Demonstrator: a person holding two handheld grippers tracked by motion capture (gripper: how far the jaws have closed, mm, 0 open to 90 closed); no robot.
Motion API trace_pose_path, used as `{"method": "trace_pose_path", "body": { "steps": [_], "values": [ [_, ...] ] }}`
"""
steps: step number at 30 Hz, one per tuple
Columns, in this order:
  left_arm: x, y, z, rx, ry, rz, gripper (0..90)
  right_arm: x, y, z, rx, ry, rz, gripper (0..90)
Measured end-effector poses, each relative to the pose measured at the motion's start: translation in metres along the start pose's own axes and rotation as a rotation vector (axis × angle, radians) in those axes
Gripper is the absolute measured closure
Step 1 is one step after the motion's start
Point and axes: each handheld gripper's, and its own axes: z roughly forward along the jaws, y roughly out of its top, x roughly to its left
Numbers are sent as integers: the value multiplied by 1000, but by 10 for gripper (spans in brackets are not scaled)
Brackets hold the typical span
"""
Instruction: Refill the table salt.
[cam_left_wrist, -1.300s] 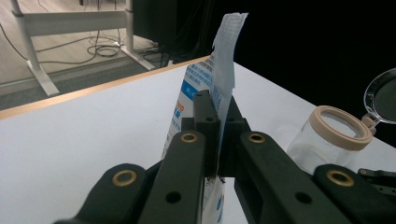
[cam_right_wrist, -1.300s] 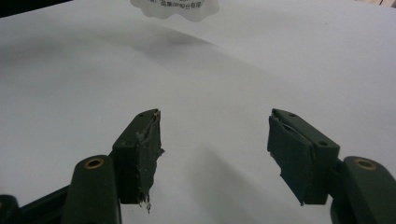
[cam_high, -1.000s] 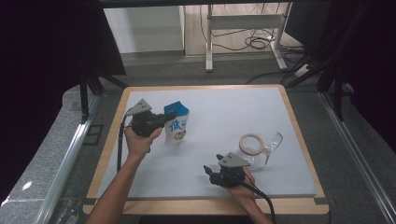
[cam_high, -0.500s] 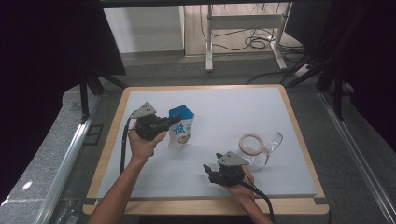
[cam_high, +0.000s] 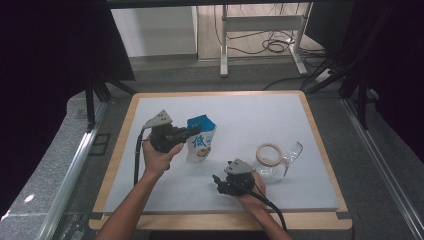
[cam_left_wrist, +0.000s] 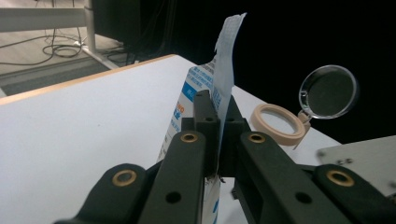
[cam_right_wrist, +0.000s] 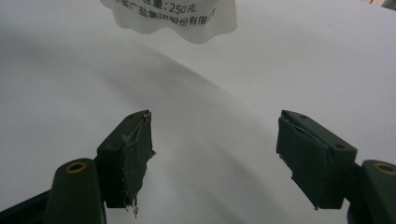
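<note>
Pouch (cam_high: 201, 145) white with a blue top and blue print, a round picture low on its front. Tape ring (cam_high: 268, 153) beige; lens (cam_left_wrist: 328, 91) clear with a see-through frame. Desk (cam_high: 250, 115) white with a light wood rim; both claws (cam_right_wrist: 215, 158) black, brass rivets.

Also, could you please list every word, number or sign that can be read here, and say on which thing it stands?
"低": large character on the front of the blue and white pouch, high view.
"量:250克": at the pouch's lower edge, right gripper view.
"集团股份有限公": the line beneath it, cut off at both ends.
Small blue print on the pouch's side in the left gripper view: too blurred to read.
Tape ring and clear cup: no text.
</note>
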Motion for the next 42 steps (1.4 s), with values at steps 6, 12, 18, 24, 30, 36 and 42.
{"method": "trace_pose_path", "body": {
  "steps": [6,12,18,24,30,36,42],
  "values": [
    [-14,5,2,3,-26,27,900,0,4,9,-5,-36,-17,277],
    [-26,9,9,8,-47,39,900,-1,8,13,-24,-55,-23,278],
    [-34,11,17,18,-79,42,900,-4,11,14,-63,-73,-16,280],
    [-39,13,24,29,-93,44,900,-6,16,14,-98,-98,-59,306],
    [-42,17,29,29,-108,43,900,-6,17,14,-129,-107,-94,351],
    [-43,19,32,31,-113,41,900,-6,16,11,-140,-90,-98,409],
    [-42,18,36,41,-118,35,900,-6,12,9,-128,-40,-81,445]
  ]
}}
